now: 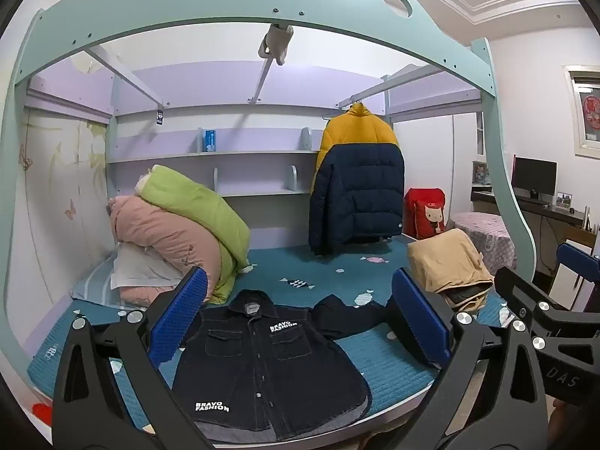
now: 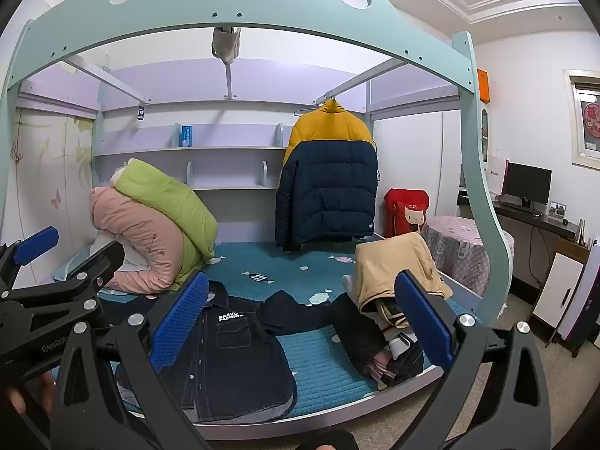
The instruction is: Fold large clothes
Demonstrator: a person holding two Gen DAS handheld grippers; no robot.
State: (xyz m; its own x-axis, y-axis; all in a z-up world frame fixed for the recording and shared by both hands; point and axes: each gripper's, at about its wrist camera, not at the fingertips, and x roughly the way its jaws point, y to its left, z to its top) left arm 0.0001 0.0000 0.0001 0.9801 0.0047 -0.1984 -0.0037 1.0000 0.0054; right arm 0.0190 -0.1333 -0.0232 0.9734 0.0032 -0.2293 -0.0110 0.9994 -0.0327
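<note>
Jacket (image 1: 262, 367) spread flat, front up, on teal bed (image 1: 382, 367), near front edge; collar toward far wall, hem toward camera. Dark denim, white "BRAVO FASHION" print on chest pocket and near hem. One sleeve (image 1: 348, 315) stretched sideways to the right across bed, reaching toward tan pile (image 1: 450, 266). Other sleeve hidden behind gripper finger.

Left gripper (image 1: 296, 322) above near end of bed, jaws spread wide, nothing between blue pads, clear of jacket. Right gripper (image 2: 300, 322) likewise wide open and empty, held just right of the left one; jacket seen at its left pad, sleeve between its fingers in the picture but well below and not touched. Each gripper partly in the other's view: right one at right edge of left view, left one at left edge of right view.

Tan garment draped over stack of folded clothes (image 2: 393, 352) at right side of bed. Pink and green quilts (image 1: 180, 228) rolled and heaped at left, on a white pillow. Yellow-and-navy puffer coat (image 1: 356, 183) on hanger from rail at far wall, lower edge just above bed. Red bag (image 1: 427, 213) with cartoon face beside coat. Shelves (image 1: 210, 157) behind, pale green bunk frame (image 1: 225, 11) arching overhead. Monitor (image 2: 525, 183) on desk at far right.
</note>
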